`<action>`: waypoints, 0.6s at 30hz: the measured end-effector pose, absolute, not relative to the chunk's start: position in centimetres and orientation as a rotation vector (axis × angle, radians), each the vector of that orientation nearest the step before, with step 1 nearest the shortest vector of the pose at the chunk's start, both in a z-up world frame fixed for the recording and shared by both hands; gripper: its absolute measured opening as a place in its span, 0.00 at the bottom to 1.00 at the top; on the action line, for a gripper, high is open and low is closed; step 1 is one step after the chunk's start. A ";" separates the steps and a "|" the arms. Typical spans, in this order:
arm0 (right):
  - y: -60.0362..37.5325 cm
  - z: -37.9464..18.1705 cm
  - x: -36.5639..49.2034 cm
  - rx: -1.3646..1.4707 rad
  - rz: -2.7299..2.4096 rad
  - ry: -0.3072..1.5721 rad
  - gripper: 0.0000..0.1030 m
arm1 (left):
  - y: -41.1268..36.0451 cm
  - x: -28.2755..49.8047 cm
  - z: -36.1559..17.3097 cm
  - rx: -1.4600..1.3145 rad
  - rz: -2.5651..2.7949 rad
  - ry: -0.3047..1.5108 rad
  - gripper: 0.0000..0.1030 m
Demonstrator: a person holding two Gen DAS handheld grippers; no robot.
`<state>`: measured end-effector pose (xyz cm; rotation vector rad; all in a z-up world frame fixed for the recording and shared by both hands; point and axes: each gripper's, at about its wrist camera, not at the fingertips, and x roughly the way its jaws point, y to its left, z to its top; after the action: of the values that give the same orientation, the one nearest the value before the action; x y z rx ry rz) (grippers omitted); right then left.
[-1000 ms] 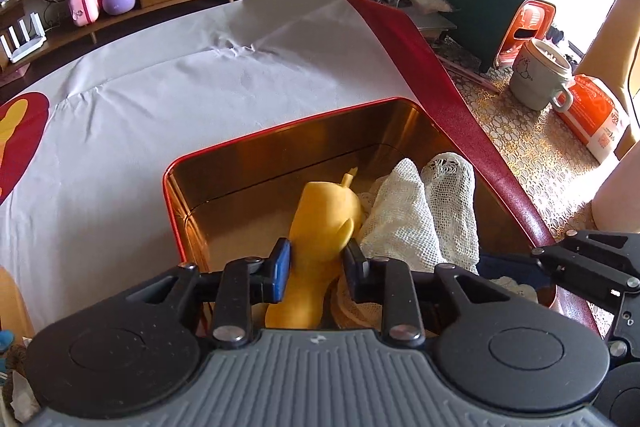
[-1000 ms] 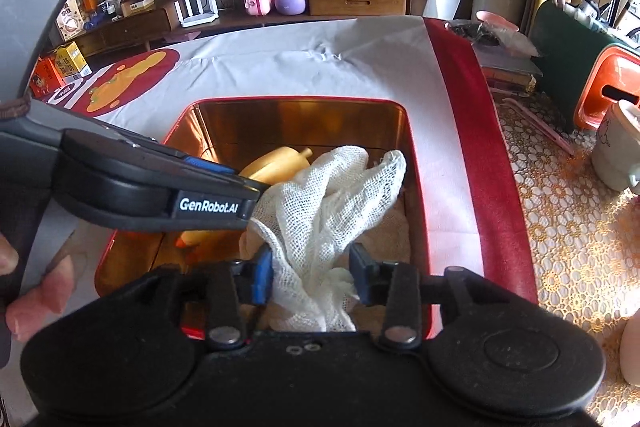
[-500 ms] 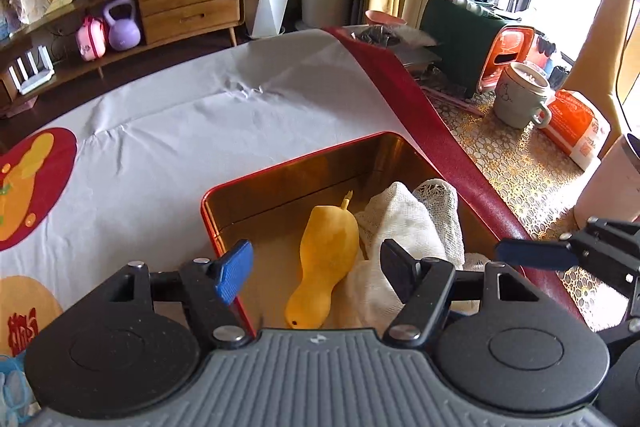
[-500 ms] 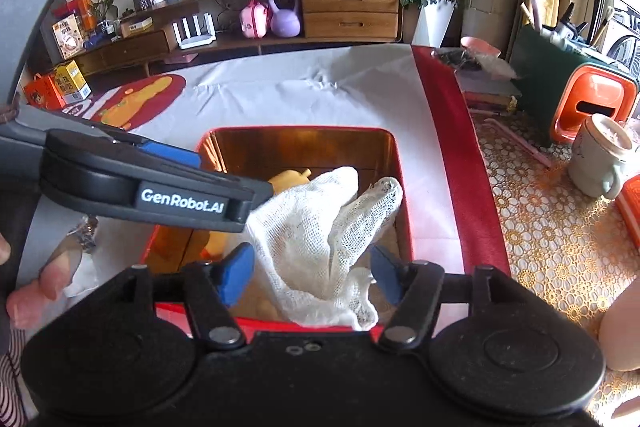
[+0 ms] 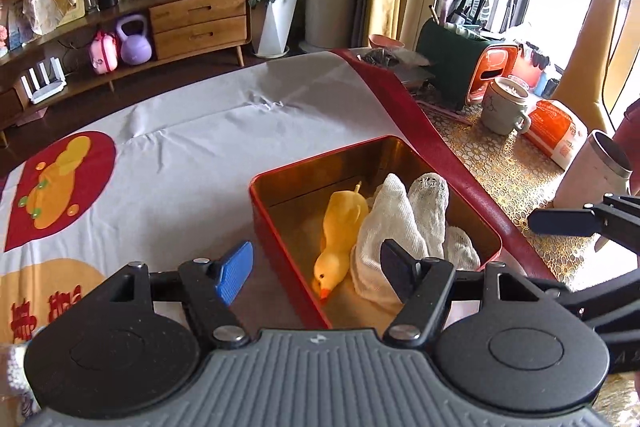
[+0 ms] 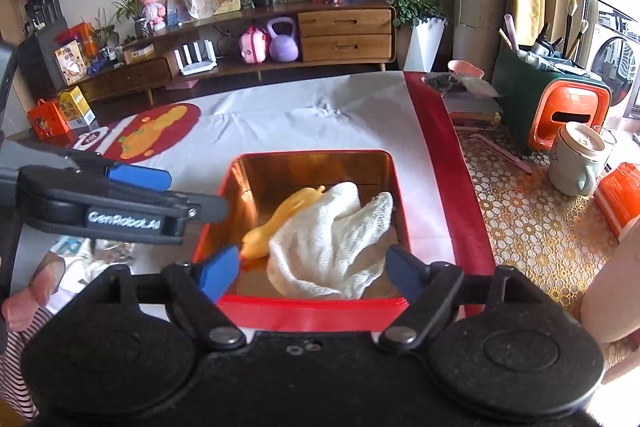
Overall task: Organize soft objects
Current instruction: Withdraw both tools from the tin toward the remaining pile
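Observation:
A red tin box with a gold inside stands on the white tablecloth; it also shows in the right wrist view. In it lie a yellow rubber duck and a white mesh cloth, side by side. My left gripper is open and empty, held above the box's near left corner. My right gripper is open and empty, above the box's near edge. The left gripper's arm crosses the left of the right wrist view.
A white cloth with red border covers the table. To the right on a gold lace cloth stand a mug, an orange packet, a steel cup and a green and orange box. Small packets lie at the left.
Both grippers opened, letting go of the duck and the cloth, and pulled back and up from the box. The duck and cloth now lie loose in the box.

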<state>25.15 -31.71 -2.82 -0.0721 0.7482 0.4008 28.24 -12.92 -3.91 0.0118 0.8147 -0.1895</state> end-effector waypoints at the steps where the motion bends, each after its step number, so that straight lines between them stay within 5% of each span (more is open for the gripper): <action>1: -31.6 -2.7 24.9 -0.070 0.401 0.745 0.78 | -12.5 27.7 -3.7 0.009 -0.188 0.809 0.68; 18: -26.7 0.2 19.4 -0.046 0.467 0.669 0.98 | -5.1 19.3 -0.5 -0.066 -0.165 0.721 0.76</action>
<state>19.37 -26.69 0.19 -0.0458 0.6685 0.4669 19.29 -5.08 -0.53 -0.0662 0.7213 -0.1649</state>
